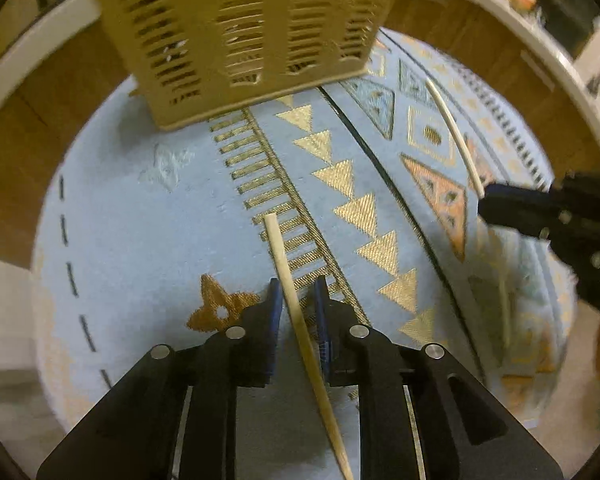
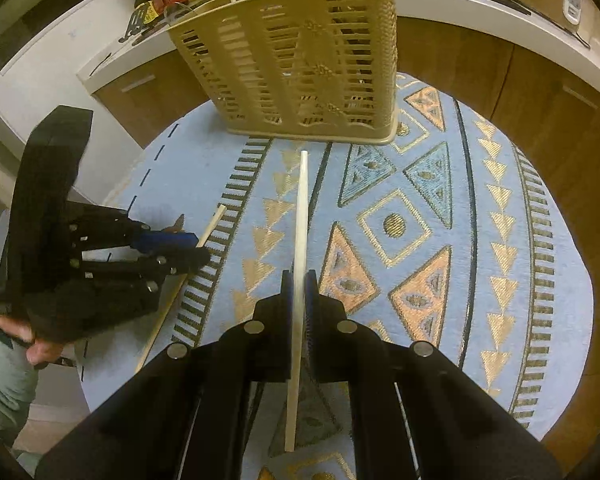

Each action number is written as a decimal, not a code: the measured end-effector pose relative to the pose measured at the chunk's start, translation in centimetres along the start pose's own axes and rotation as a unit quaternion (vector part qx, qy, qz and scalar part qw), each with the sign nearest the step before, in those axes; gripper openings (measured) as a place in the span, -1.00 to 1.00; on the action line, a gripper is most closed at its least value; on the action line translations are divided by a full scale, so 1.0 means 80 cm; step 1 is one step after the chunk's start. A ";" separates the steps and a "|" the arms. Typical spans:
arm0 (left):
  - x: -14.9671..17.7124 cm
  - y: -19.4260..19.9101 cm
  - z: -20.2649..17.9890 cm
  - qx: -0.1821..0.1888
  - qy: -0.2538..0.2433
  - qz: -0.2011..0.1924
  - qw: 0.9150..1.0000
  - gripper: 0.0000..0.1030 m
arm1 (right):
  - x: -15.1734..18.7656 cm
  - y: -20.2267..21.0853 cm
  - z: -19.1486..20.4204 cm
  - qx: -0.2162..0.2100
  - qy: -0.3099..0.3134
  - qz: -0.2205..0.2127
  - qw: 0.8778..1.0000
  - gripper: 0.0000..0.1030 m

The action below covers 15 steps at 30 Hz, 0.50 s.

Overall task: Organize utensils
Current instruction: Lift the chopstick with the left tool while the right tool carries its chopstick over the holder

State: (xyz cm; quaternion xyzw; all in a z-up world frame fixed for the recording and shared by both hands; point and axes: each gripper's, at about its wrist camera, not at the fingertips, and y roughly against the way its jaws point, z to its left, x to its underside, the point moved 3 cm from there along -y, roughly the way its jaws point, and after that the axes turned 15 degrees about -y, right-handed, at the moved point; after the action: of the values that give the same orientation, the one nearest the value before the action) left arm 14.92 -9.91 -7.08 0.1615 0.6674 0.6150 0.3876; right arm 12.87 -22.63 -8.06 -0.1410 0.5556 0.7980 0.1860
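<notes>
A tan slotted utensil basket [image 2: 300,60] stands upright at the far edge of a round blue patterned mat [image 2: 500,280], with pale stick-like handles rising from its top at the left — what they belong to cannot be told.

The right gripper [image 2: 299,280] is clenched on a pale chopstick [image 2: 302,208]. The stick runs straight forward between the blue pads, its far tip pointing toward the basket's base and stopping short of it.

The left gripper [image 1: 296,292] straddles a second chopstick [image 1: 278,248] near the mat's left edge. Its pads [image 1: 275,300] stand on either side of the stick with small gaps showing, so whether it pinches the stick cannot be told. In the right wrist view this gripper [image 2: 198,246] reaches in from the left, held by a hand [image 2: 24,336] at the mat's near-left edge, with the stick [image 2: 214,220] angled away past its tips.
</notes>
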 end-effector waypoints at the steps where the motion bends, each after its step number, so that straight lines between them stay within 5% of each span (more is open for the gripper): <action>1: -0.002 -0.001 -0.008 -0.031 -0.018 0.000 0.999 -0.90 | 0.000 0.000 -0.001 -0.002 -0.001 0.000 1.000 -0.91; 4: -0.002 0.001 -0.018 -0.052 -0.022 -0.012 0.998 -0.94 | 0.000 0.006 -0.002 -0.005 -0.002 -0.008 1.000 -0.91; 8: 0.002 0.028 -0.007 -0.025 0.018 -0.085 0.996 -0.94 | 0.004 0.031 0.002 -0.015 0.007 -0.035 0.999 -0.91; 15: 0.010 0.122 0.011 -0.018 0.067 -0.246 0.967 -0.94 | 0.017 0.090 0.005 -0.077 -0.001 -0.118 0.990 -0.91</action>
State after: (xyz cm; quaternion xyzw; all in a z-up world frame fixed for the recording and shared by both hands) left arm 12.53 -6.89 1.94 -0.0562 0.7000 0.5219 0.4843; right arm 8.37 -24.28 -2.50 -0.2189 0.4718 0.8109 0.2683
